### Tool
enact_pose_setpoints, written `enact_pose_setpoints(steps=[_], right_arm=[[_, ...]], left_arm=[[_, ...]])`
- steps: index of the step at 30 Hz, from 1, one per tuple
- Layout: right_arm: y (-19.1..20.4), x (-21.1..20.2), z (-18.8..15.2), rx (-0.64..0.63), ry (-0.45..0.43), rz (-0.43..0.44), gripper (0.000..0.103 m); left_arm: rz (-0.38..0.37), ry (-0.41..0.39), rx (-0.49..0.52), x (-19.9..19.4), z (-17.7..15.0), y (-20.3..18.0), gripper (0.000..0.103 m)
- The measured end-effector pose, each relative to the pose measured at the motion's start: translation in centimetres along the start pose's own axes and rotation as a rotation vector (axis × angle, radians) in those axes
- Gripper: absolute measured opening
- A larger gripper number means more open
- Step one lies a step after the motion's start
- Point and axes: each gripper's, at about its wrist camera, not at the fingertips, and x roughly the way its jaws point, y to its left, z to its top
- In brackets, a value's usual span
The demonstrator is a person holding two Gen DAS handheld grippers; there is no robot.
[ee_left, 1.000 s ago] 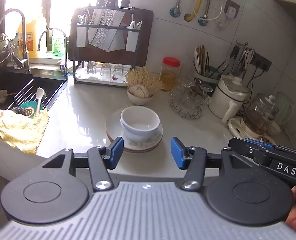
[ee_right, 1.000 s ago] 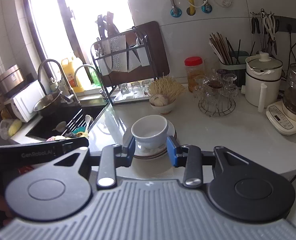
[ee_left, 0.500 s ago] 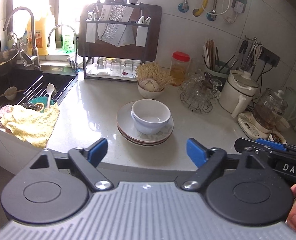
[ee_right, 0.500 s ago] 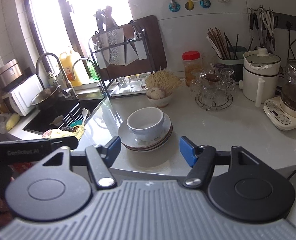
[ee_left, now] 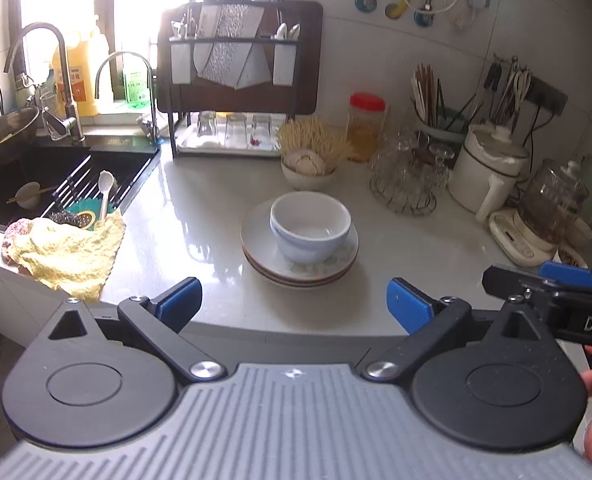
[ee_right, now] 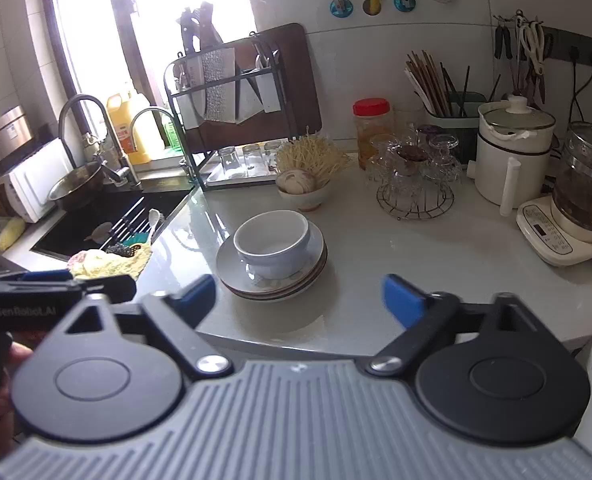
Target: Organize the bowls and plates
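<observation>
**Both grippers spread wide off the front edge; bowl sits on the plate stack**

Left wrist view: my left gripper (ee_left: 294, 304) hangs over the front edge of the countertop (ee_left: 200, 216), its jaws opening, wide apart, with only bare counter between the blue pads (ee_left: 180, 298). The white bowl (ee_left: 309, 226) stands upright, mouth up, on the stack of plates (ee_left: 299, 256), which lies flat near the front edge, roughly mid-counter. Bowl and plates are round, so I read no long axis. Open counter runs left of the stack as far as the yellow cloth (ee_left: 66, 250) draped over the sink corner, and right of it towards the kettle base (ee_left: 515, 232). Behind the stack, apart from it, stand a small bowl of garlic and noodles (ee_left: 309, 164) and a wire rack of glasses (ee_left: 407, 180). The right gripper's (ee_left: 555, 280) tip pokes in at the right edge.

Right wrist view: my right gripper (ee_right: 296, 298) is likewise at the front edge, jaws opening, released, grasping nothing. The bowl (ee_right: 272, 240) sits slightly left of centre on the plates (ee_right: 272, 276), just beyond my fingers (ee_right: 399, 300). Clear counter lies to the right, up to the white electric pot (ee_right: 511, 152). The black sink (ee_right: 108, 220) bounds the left side. The left gripper's body (ee_right: 52, 296) shows at the left edge.
</observation>
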Motion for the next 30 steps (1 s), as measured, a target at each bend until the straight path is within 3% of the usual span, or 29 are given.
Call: enact_pose_setpoints(steps=[15,21,30], right_arm=[[-0.1,-0.1,-0.3,-0.003,-0.001,-0.028,0.095],[0.0,0.0,-0.4,0.027,0.0,-0.029,0.095],[0.7,0.1,-0.8,0.024,0.009,-0.016,0.095]], left_arm=[[0.0,0.019,0.011,0.4,-0.5,0.0,0.101],[0.05,0.003,0.012,0.0,-0.6,0.5,0.101],[0.056,0.022,0.021,-0.1,-0.7,1.5,0.101]])
